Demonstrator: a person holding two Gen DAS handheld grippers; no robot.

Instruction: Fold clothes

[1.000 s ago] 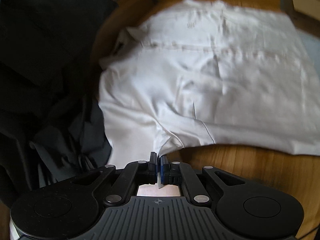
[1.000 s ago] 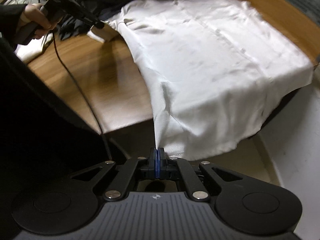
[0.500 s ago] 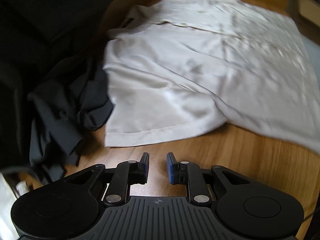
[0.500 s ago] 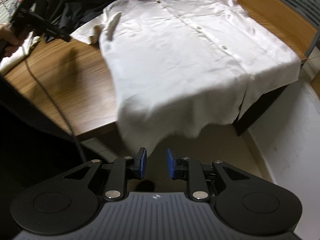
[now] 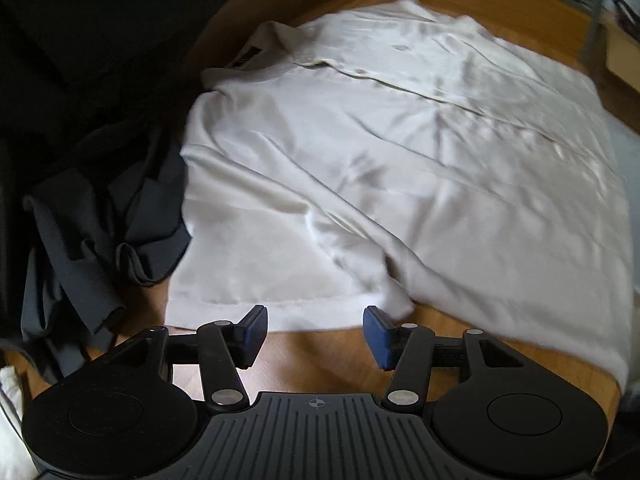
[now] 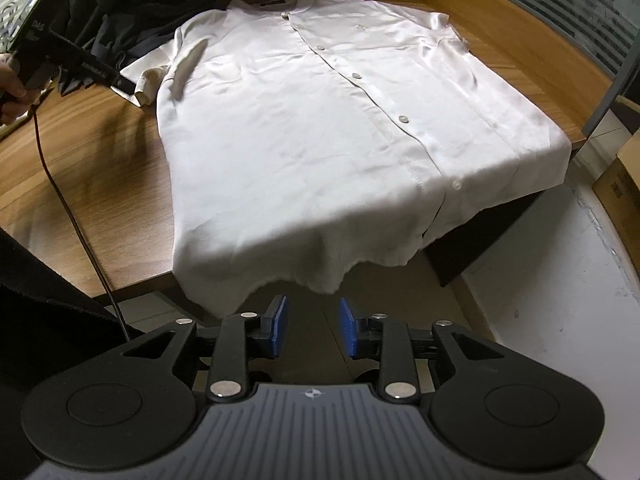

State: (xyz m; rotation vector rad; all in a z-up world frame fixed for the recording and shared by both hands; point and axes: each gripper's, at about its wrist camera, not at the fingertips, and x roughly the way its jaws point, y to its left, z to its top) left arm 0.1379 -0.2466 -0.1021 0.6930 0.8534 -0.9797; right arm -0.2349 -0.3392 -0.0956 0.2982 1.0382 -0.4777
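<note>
A white short-sleeved button shirt (image 6: 320, 120) lies spread front-up on the wooden table (image 6: 80, 160), collar at the far end. Its hem hangs over the near table edge. My right gripper (image 6: 312, 330) is open and empty, just below and in front of the hanging hem. In the left wrist view the shirt (image 5: 400, 160) fills the frame, with a sleeve hem nearest. My left gripper (image 5: 316, 334) is wide open and empty, just short of that sleeve hem. It also shows in the right wrist view (image 6: 120, 82), beside the sleeve.
A heap of dark clothes (image 5: 100, 220) lies left of the shirt, touching its sleeve. A cable (image 6: 76, 224) runs across the table from the left gripper. A raised wooden rim (image 6: 540, 28) borders the table's far side. A cardboard box (image 6: 620, 184) stands on the floor at right.
Both grippers have let go of the shirt and opened wide. The shirt has dropped flat onto the table, its hem falling over the near edge.
</note>
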